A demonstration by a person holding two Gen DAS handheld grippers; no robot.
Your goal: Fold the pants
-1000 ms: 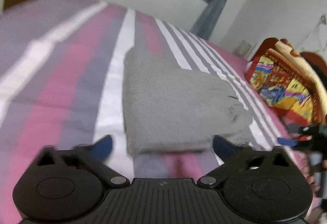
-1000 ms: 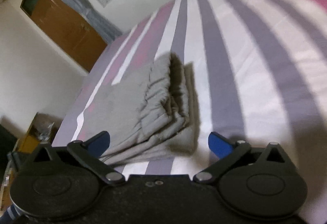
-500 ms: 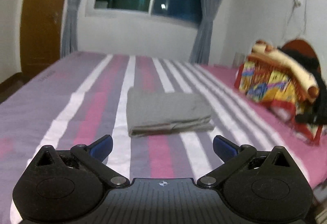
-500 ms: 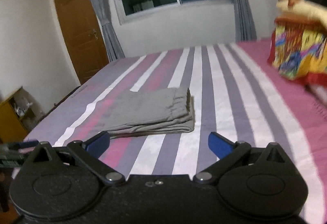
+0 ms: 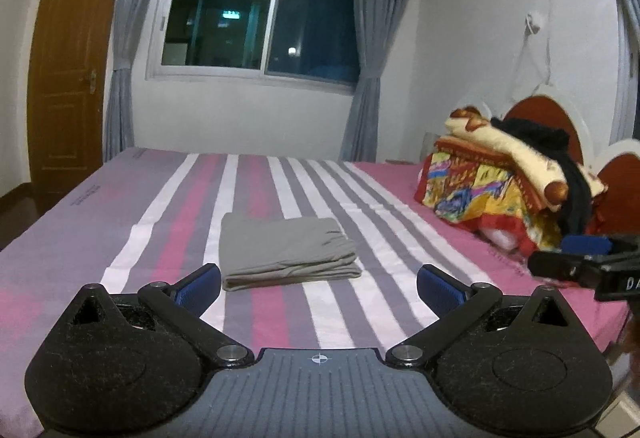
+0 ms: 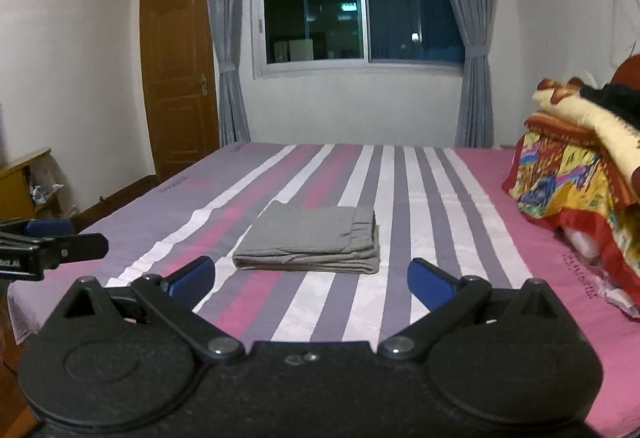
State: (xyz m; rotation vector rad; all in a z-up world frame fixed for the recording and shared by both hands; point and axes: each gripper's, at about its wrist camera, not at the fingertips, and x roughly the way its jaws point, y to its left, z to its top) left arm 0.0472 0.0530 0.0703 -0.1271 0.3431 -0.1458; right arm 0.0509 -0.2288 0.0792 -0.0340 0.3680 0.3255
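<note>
The grey pants (image 5: 286, 252) lie folded into a flat rectangular stack on the striped bed (image 5: 120, 222); they also show in the right wrist view (image 6: 310, 242). My left gripper (image 5: 318, 288) is open and empty, held back from the pants above the bed's near edge. My right gripper (image 6: 310, 282) is open and empty, also well back from the pants. Each gripper shows at the side of the other's view: the right one (image 5: 588, 262) and the left one (image 6: 44, 244).
A pile of colourful blankets and dark clothes (image 5: 508, 174) sits at the headboard on the right (image 6: 576, 158). A window with grey curtains (image 5: 256, 14) is behind the bed. A wooden door (image 6: 178, 78) and a small cabinet (image 6: 20, 186) stand on the left.
Both grippers have pulled up and back from the folded pants, from close above them to a level view across the bed. The pants have stayed in place.
</note>
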